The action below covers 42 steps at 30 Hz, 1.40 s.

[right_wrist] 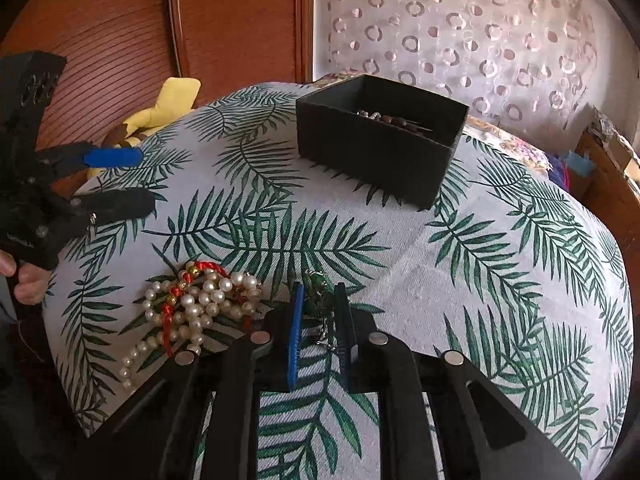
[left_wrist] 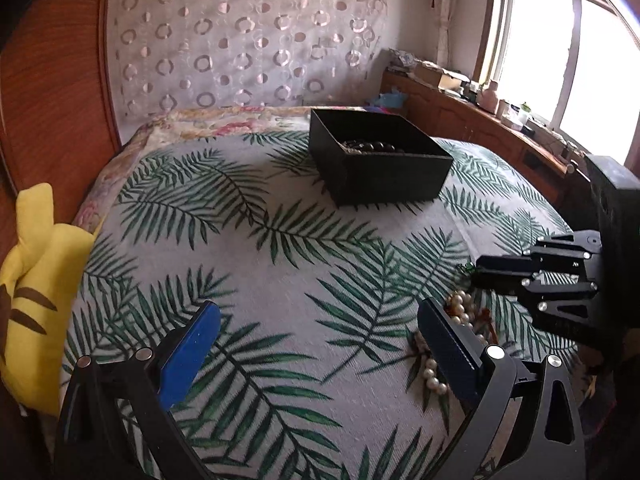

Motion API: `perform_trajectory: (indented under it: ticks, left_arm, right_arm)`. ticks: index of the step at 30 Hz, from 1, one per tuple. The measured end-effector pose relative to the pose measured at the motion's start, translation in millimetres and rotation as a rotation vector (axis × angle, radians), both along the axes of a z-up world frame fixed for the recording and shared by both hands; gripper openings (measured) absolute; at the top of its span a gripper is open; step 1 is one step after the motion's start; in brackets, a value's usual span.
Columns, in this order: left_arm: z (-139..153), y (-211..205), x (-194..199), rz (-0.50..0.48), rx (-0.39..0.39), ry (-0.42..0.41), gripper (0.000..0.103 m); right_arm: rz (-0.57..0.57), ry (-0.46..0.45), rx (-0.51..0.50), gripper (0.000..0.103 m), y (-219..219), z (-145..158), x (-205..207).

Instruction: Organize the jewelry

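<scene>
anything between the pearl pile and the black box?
Nothing. In the right wrist view, only bare palm-leaf cloth runs from the pearl pile to the black box. The left wrist view shows the same.

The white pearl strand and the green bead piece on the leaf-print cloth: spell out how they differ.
The white pearl strand is a broad heap tangled with red cord; the green bead piece is a small dark-green cluster. The pearl strand lies free, beside the open left gripper; the green piece sits pinched between the pads of the right gripper. Both lie on the leaf-print cloth, outside the black box.
</scene>
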<state>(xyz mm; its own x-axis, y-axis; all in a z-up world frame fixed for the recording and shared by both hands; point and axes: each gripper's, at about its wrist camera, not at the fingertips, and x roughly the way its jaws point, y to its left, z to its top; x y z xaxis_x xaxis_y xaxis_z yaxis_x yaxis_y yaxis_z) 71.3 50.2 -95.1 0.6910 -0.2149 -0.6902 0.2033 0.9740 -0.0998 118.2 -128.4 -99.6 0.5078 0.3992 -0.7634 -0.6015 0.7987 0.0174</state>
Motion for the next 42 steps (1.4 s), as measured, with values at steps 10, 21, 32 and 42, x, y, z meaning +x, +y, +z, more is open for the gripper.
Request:
perform_trajectory:
  ticks: [10, 21, 32, 42]
  left_arm:
    - [-6.1, -24.2, -11.3, -0.065, -0.023, 0.023, 0.087]
    - [-9.5, -52.2, -13.9, -0.149, -0.096, 0.065, 0.029]
    - [-15.7, -65.3, -10.4, -0.16, -0.083, 0.084, 0.017]
    - [-12.9, -74.1, -9.9, -0.177, -0.038, 0.081, 0.006]
  right_arm:
    - [-0.096, 0.008, 0.085, 0.017, -51.8, 2.6, -20.9]
    - [-0.114, 0.015, 0.12, 0.017, -58.9, -2.8, -25.3]
    - [-0.113, 0.019, 0.131, 0.017, -59.9, -3.9, -24.5]
    - [-0.108, 0.015, 0.139, 0.017, -59.3, -3.6, -24.8]
